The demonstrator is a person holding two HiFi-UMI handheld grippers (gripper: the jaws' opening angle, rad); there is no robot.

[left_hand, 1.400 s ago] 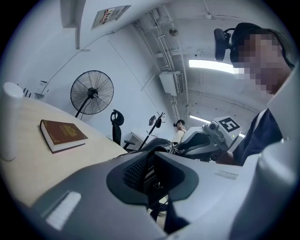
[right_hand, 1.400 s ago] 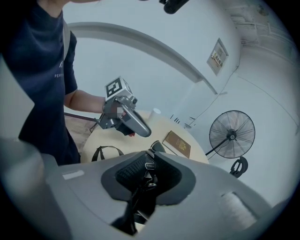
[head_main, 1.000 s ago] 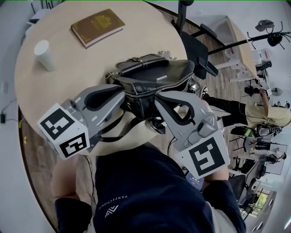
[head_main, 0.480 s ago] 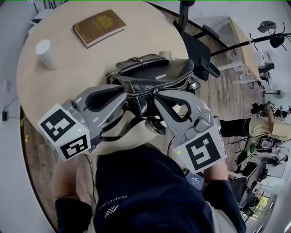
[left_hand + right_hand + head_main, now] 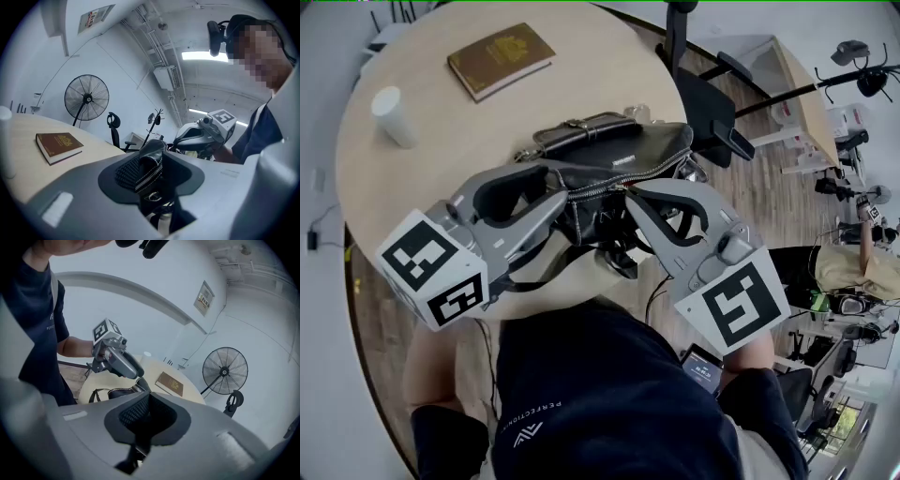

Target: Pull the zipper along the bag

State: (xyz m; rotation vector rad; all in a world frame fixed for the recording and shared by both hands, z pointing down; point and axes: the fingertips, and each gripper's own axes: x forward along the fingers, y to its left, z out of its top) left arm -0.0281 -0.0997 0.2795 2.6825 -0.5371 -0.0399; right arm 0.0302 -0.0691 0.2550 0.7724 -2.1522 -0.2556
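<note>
A black leather bag (image 5: pixel 609 155) lies on the round table (image 5: pixel 441 169) near its front edge, its silver zipper (image 5: pixel 609 183) running along the top. My left gripper (image 5: pixel 565 194) is at the bag's left end. Its jaws have just been opening, and a fold of the bag (image 5: pixel 152 154) with zipper teeth (image 5: pixel 150 176) stands between them, no longer pinched. My right gripper (image 5: pixel 630 192) meets the zipper line just right of it. It (image 5: pixel 147 413) is shut on a thin dark tab, the zipper pull, mostly hidden by the jaws.
A brown book (image 5: pixel 500 58) and a white paper cup (image 5: pixel 394 114) sit on the far half of the table. A black office chair (image 5: pixel 703 94) stands behind the table's right edge. A standing fan (image 5: pixel 86 98) is against the wall beyond.
The left gripper's jaws have spread apart around the bag's end. The right gripper stays shut at the zipper. The bag has barely shifted.
</note>
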